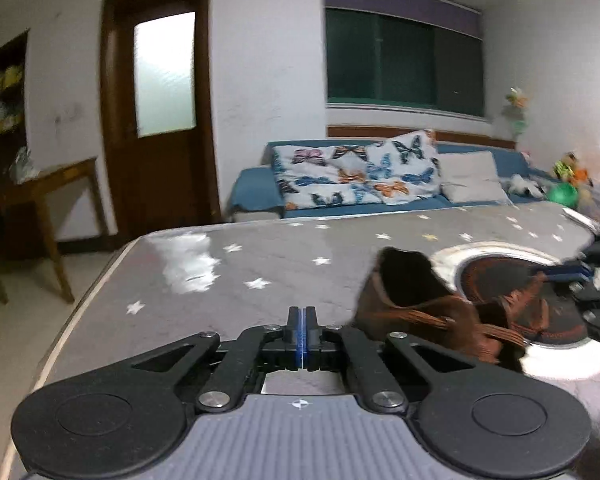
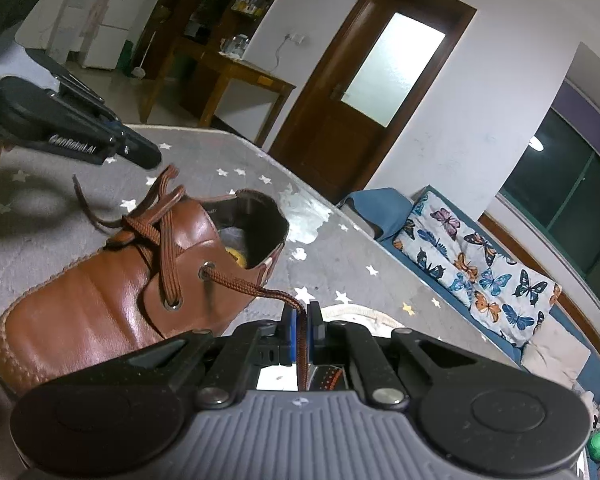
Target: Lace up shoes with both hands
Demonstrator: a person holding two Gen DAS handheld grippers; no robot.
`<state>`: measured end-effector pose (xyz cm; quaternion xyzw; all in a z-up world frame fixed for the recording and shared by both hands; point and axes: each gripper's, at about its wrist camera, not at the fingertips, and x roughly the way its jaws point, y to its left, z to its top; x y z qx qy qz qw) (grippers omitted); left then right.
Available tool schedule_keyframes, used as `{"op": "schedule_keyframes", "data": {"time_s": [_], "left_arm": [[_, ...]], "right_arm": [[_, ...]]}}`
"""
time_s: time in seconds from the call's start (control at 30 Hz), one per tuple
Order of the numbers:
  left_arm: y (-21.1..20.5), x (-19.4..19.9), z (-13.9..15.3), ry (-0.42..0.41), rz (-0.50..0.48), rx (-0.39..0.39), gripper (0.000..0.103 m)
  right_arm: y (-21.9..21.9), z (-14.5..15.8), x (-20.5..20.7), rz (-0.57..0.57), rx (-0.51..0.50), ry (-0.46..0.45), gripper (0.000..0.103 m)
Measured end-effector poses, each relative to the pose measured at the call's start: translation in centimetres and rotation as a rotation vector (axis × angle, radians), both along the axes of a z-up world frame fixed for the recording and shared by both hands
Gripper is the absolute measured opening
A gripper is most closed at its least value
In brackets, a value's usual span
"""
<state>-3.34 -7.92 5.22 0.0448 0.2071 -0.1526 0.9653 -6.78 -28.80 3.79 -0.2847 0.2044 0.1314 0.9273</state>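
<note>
A brown leather shoe (image 2: pixel 100 292) lies on the grey star-patterned table (image 2: pixel 40 240), toe toward the lower left. A brown lace (image 2: pixel 252 286) comes out of the top right eyelet and runs between my right gripper's (image 2: pixel 300 332) pads, which are shut on it. The other lace end (image 2: pixel 164 200) crosses the tongue and trails loose toward my left gripper (image 2: pixel 148 156), which hovers just above and beyond it. In the left wrist view the left gripper (image 1: pixel 301 320) is shut with nothing between its pads, and the shoe (image 1: pixel 420 312) is a blur to its right.
A round white-rimmed dish (image 1: pixel 500 252) sits on the table (image 1: pixel 260 256) behind the shoe. The table's edge curves along the left (image 1: pixel 100 276). Beyond are a blue sofa with butterfly pillows (image 1: pixel 360 176), a wooden door (image 1: pixel 160 120) and a wooden side table (image 1: pixel 48 188).
</note>
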Motion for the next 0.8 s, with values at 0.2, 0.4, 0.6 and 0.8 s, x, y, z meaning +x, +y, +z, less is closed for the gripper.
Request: {"op": "schedule_keyframes", "data": {"time_s": [0.2, 0.4, 0.6, 0.8], "left_arm": [[0.2, -1.4, -0.3, -0.004, -0.176, 0.113, 0.005], [-0.9, -3.5, -1.4, 0.012, -0.195, 0.187, 0.033], [-1.1, -5.5, -2.3, 0.087, -0.131, 0.234, 0.047], [-0.9, -7.5, -2.7, 0.096, -0.058, 0.231, 0.077]], "right_arm": [[-0.2, 0.0, -0.1, 0.0, -0.003, 0.021, 0.007], [-0.5, 0.2, -0.8, -0.009, 0.011, 0.045, 0.018], [-1.1, 0.0, -2.7, -0.028, 0.036, 0.08, 0.041], [-2.5, -0.6, -4.0, -0.075, 0.126, 0.147, 0.059]]}}
